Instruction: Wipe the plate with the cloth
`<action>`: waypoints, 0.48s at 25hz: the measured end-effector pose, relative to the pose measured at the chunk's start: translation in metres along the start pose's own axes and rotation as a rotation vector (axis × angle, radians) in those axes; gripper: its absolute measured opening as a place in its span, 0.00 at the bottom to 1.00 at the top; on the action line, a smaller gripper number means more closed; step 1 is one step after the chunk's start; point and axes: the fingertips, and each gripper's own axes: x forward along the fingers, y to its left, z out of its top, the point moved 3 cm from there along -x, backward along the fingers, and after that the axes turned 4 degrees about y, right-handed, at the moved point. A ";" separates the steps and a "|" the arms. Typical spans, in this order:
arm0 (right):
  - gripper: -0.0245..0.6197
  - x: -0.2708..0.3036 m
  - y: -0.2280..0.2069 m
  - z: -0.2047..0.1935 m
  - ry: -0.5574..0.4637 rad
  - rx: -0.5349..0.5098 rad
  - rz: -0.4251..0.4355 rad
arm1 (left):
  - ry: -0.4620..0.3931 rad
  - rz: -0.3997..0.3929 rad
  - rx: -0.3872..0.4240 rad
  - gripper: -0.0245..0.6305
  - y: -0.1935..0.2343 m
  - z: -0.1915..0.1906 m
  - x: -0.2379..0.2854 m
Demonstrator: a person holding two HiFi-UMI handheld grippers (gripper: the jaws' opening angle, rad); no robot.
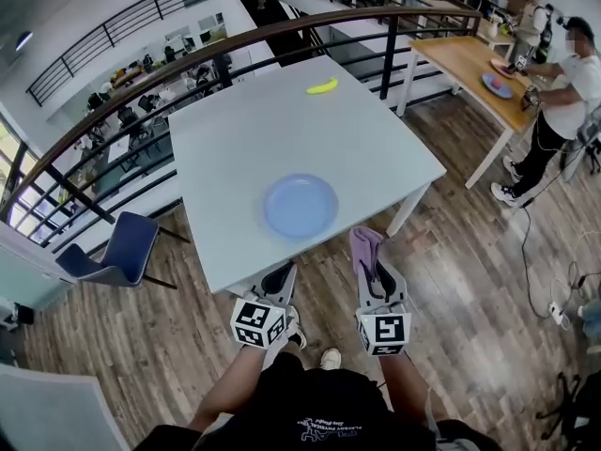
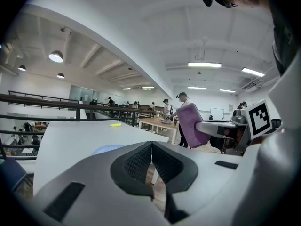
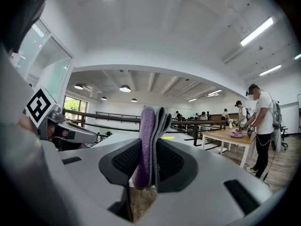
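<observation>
**A:** So, which way is the plate (image 1: 300, 206) from the cloth (image 1: 365, 247)?

**B:** Ahead and to the left. The plate sits flat on the table (image 1: 235, 139), close to its near edge. Both grippers hang short of that edge, over the floor.

**A:** Who has the cloth?

**B:** The right gripper (image 3: 149, 163). Its jaws are clamped on a folded purple and grey cloth. The free end pokes forward out of the jaws, so the cloth's long axis runs along the gripper, toward the table.

**A:** And the other one?

**B:** The left gripper (image 2: 151, 161) has its jaws pressed together with nothing in them.

**A:** Which is nearer the plate?

**B:** The left lines up with it more squarely, almost straight ahead. The right is offset to the side. Its cloth tip is near the plate's right rim but not touching. I'd judge the wipe calls for the right to go forward and inward, then tip the cloth down onto the plate. The left could steady the rim.

**A:** Does the plate have a long axis?

**B:** No, it's round, so any approach works.

**A:** Anything else on the table?

**B:** A yellow thing (image 1: 322, 85) at the far side, well apart.

**A:** Any writing?

**B:** Only the square black and white markers (image 1: 385, 330) on the grippers. There's a print on the wearer's dark shirt (image 1: 319, 430), too small to read. No brand shows on the plate or cloth.
</observation>
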 end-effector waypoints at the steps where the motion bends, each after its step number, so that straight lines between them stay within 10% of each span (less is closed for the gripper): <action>1: 0.19 0.008 0.001 0.003 -0.005 -0.001 0.005 | -0.002 0.003 -0.005 0.06 0.007 0.001 0.004; 12: 0.19 0.127 0.014 0.043 -0.027 -0.031 0.032 | -0.048 -0.030 -0.004 0.06 0.092 0.053 0.068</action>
